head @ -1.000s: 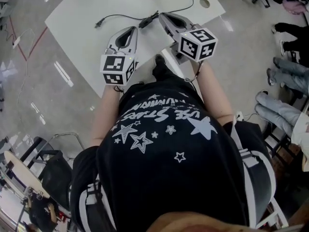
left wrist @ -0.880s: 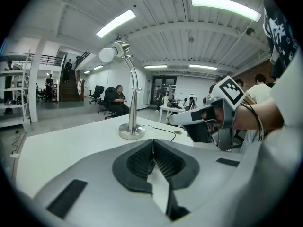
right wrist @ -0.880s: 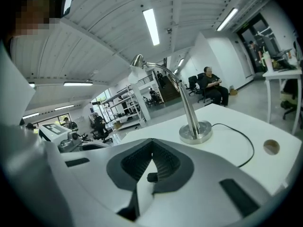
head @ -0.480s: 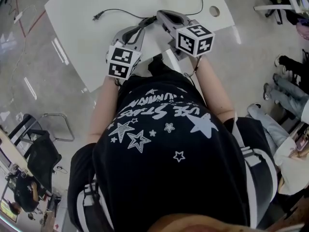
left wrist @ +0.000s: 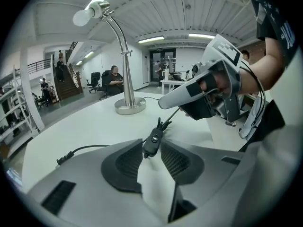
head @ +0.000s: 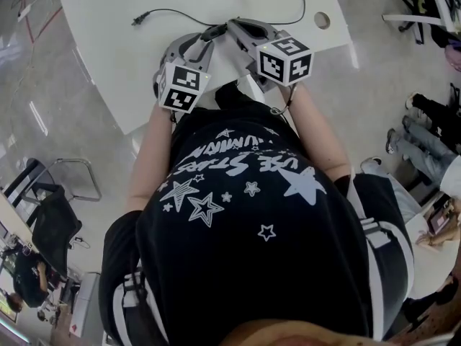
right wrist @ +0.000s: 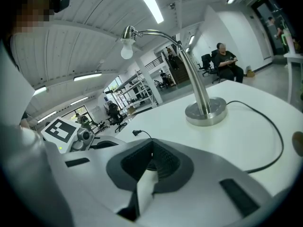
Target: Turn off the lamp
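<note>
A silver gooseneck lamp stands on its round base (left wrist: 129,109) at the far side of the white table (head: 115,56); whether its bulb (left wrist: 84,17) is lit I cannot tell. The lamp's black cord carries an inline switch (left wrist: 154,137), lying on the table. My left gripper (left wrist: 150,144) hangs low over the table with its jaws opening; the switch sits between the tips, untouched by the pads. My right gripper (right wrist: 151,145) is shut and empty, and its beak (left wrist: 165,100) hovers just above the cord beyond the switch. From above, the switch (head: 215,32) lies between both grippers.
The cord's loose plug end (head: 137,21) lies on the table to the left. A cable hole (head: 322,20) is near the table's right corner. Seated people and office chairs (left wrist: 113,79) are in the room behind. The table's near edge runs close to my body.
Both grippers have come down and closer to the switch on the cord. The left gripper's jaws now stand apart around the switch.
</note>
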Demonstrator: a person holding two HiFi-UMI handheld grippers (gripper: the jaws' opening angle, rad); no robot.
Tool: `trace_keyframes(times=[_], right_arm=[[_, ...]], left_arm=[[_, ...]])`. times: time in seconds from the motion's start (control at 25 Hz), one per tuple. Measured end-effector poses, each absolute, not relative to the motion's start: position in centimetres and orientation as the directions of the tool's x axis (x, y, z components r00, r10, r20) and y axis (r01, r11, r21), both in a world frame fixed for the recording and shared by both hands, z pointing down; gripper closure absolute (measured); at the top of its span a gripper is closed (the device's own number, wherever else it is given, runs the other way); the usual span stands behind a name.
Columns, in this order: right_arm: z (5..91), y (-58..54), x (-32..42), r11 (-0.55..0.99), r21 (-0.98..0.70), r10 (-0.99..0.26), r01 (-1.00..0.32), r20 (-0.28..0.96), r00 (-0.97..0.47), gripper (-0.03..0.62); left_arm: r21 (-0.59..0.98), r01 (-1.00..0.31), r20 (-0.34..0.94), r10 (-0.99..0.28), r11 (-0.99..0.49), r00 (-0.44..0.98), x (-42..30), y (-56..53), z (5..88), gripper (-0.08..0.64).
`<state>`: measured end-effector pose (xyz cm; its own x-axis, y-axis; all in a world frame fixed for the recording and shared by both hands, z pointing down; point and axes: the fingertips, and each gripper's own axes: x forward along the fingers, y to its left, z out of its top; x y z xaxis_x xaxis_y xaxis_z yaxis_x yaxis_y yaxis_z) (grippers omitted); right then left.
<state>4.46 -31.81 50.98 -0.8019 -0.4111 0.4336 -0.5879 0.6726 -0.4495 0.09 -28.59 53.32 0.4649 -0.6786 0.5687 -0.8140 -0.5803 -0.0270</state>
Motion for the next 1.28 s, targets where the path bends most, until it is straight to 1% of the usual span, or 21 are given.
trace_keyframes(times=[0.2, 0.56, 1.04, 1.28], right_arm=[[51.6, -31.6, 3.3, 0.682, -0.456, -0.382, -0.572, 0.446, -0.810, 0.586], [52.4, -31.0, 3.0, 0.684, -0.459, -0.358, -0.567, 0.465, -0.810, 0.586], [53.5, -30.6, 2.1, 0.709, -0.450, -0.307, -0.544, 0.497, -0.812, 0.586], [55.0, -30.2, 1.1, 0.727, -0.448, -0.252, -0.520, 0.530, -0.809, 0.586]], left_arm=[[-0.069, -0.783, 0.600, -0.653, -0.618, 0.462, -0.1, -28.8, 54.8, 0.425], [-0.103, -0.765, 0.619, -0.643, -0.636, 0.451, -0.1, -29.5, 55.8, 0.425], [-0.072, -0.764, 0.627, -0.625, -0.641, 0.465, 0.2, -29.7, 55.6, 0.425], [-0.047, -0.765, 0.636, -0.610, -0.642, 0.473, 0.2, -29.7, 55.8, 0.425]])
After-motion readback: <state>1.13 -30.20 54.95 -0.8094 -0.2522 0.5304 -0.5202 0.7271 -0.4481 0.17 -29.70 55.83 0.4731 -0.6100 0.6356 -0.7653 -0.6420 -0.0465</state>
